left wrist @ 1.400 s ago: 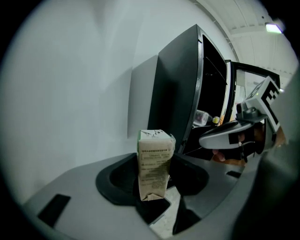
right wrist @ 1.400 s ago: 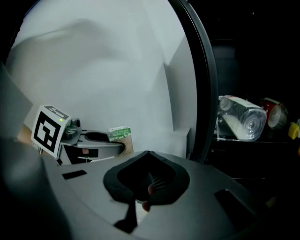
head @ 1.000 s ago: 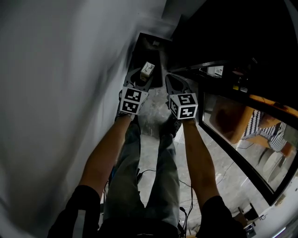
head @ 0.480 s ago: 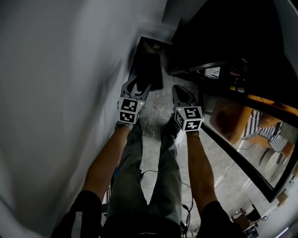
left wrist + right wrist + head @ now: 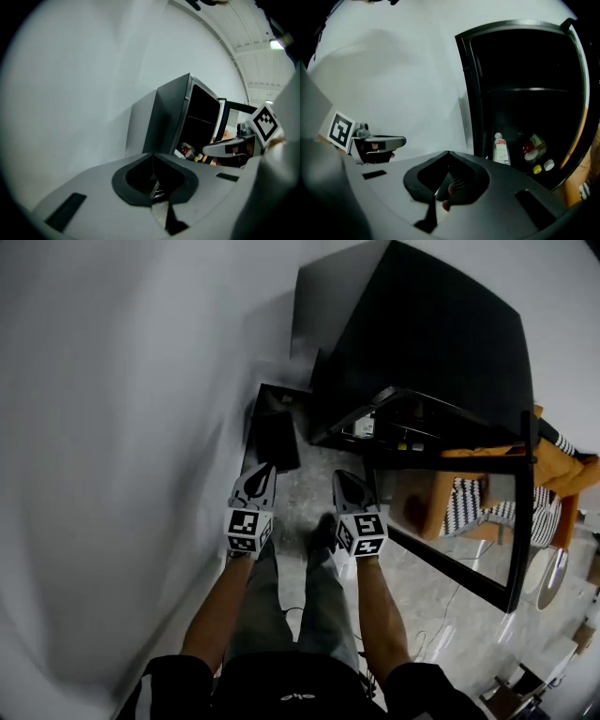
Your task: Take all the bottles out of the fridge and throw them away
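A plain white wall [image 5: 122, 427] fills the left. At its foot a black bin [image 5: 277, 435] stands on the grey speckled stone floor [image 5: 427, 601]. The left gripper [image 5: 261, 474] has just closed its jaws on nothing, and the right gripper [image 5: 349, 482] is likewise closed and empty. Further right, the black fridge [image 5: 422, 324] has its glass door [image 5: 450, 512] open, with plastic bottles [image 5: 501, 149] on its bottom shelf.

A furnished indoor room is indicated: black fridge [image 5: 422, 324] against white wall [image 5: 112, 427], stone-tiled floor [image 5: 441, 606], orange seat [image 5: 565, 468] nearby.
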The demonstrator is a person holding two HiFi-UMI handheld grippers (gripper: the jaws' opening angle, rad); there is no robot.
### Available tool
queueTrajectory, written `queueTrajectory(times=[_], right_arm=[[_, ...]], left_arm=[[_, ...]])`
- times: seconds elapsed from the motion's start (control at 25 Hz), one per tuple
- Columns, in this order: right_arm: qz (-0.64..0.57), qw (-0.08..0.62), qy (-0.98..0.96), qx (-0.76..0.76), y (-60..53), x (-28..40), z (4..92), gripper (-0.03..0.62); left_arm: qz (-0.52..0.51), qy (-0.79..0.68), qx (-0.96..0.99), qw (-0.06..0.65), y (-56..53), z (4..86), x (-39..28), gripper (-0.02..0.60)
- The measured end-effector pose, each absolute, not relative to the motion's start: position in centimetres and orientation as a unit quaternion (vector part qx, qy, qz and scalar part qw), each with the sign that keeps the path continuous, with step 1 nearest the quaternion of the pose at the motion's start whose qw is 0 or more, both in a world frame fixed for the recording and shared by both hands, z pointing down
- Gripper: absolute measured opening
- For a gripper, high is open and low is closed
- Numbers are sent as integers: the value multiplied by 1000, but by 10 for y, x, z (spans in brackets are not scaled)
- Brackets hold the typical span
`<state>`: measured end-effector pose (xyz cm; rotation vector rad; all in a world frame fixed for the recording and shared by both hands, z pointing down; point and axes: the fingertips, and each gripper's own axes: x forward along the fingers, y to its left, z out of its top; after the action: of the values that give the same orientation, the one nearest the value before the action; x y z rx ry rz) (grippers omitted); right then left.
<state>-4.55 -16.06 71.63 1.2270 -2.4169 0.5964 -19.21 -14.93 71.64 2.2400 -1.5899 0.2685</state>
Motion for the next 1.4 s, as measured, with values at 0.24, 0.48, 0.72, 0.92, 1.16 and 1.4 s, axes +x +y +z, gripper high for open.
queueTrajectory(times=[0.24,0.48,0.72,0.92,1.16,1.4], right_arm=[[182,139,-861,455,-168,-28,607,2],[173,84,-848,493,-174,1,514,2],[196,36,-837,510,-164,28,455,2],[185,22,-833,520,-160,46,430,2],[169,6,-831,530,-172,65,412,2],[171,6,-831,529,-173,66,418,2]], left_arm=[[65,-549,816,168,-156,610,-149,8],[41,-534,830,155,-166,525,-112,8],[35,-491,860,134,-166,457,-63,8],[33,-477,871,112,-170,423,-44,8],[35,-468,879,78,-183,398,-31,8],[39,-466,881,75,-186,399,-29,8]])
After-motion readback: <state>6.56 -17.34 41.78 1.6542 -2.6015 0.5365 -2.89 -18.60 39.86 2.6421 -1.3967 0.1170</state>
